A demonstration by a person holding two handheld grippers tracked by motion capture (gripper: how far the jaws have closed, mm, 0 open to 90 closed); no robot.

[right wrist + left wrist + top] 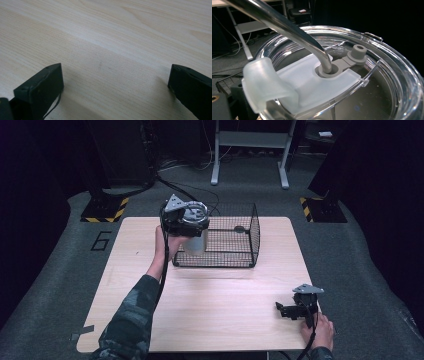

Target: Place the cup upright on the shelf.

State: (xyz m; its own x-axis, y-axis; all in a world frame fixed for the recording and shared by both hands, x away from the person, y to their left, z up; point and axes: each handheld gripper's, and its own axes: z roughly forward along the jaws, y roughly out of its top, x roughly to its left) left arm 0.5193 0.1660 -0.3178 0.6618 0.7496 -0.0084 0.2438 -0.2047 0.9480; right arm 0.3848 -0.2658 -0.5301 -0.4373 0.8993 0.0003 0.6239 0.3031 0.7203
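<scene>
The left gripper [181, 220] has a tumbler [196, 240] up off the desk [225, 320], hanging at the near left corner of the wire basket [252, 245], which sits toward the desk's far edge. How its jaws stand I cannot tell: the body hides them from above, and its own camera looks straight down onto the lid [387, 100]. It carries the cup, so some grip on the rim or upper wall looks likely, but that is a guess.

Close in: the lid is clear hard plastic with a frosted flap [267, 85], a grey seal [359, 52], and a metal straw [287, 27] running through the hole. The body looks like brushed steel, so expect a stiff wall that will not give, smooth and slippery under hard pads, and top-heavy with that straw sticking out. Weight depends on what is inside, and that cannot be read here. The safest hold is probably across the rim or the upper wall; taken by the straw or the flap, it may pivot or pop the lid.

The right gripper [295, 310] rests at the desk's near right corner, jaws wide apart, bare wood between them.
</scene>
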